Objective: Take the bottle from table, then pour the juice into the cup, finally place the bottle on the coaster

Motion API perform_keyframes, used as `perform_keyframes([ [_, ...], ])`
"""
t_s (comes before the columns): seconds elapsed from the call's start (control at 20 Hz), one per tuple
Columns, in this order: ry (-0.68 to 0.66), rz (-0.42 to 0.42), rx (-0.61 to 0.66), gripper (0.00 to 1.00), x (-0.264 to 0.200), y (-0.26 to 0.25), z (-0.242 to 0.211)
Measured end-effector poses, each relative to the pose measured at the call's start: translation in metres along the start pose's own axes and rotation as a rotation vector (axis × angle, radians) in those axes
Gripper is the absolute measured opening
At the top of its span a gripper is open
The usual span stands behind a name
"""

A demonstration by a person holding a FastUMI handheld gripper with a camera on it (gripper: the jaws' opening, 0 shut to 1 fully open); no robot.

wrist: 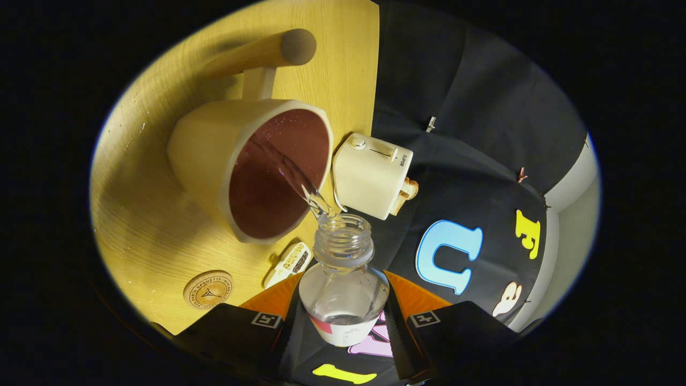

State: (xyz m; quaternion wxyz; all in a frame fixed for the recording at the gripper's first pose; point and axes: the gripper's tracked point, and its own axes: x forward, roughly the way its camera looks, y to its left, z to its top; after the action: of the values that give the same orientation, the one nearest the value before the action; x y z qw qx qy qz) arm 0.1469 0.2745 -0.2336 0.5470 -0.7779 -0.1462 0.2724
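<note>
Gripper view: the clear bottle [343,289] sits between the two fingers, its open neck pointing ahead and tipped toward the cup [252,166]. A thin clear stream [292,177] leaves the bottle's mouth and runs into the cup, which lies just beyond the fingers; the cup is pale outside and dark reddish-brown inside, with droplets on its inner wall. A little liquid is left in the bottle near its label end.

The cup has a long wooden handle [262,52] reaching away from the gripper. Beside the cup stands a small cream toaster [370,174] with toast showing in its slot. Nearer the fingers lie a small white packet [289,262] and, further off to the side, a round wooden coaster [208,289], well apart from the bottle. All rest on a pale wood counter [144,214], speckled with a few drops. Black cloth [471,107] forms the booth wall beyond the counter's edge.

The gripper [343,316] is closed partway, both fingers pressing the bottle's sides and holding it tilted.
</note>
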Motion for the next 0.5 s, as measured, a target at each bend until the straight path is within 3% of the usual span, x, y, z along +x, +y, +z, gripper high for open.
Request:
perform_keyframes([
  [0.5,-0.039,-0.031,-0.063,0.71,0.002,-0.016,0.004],
])
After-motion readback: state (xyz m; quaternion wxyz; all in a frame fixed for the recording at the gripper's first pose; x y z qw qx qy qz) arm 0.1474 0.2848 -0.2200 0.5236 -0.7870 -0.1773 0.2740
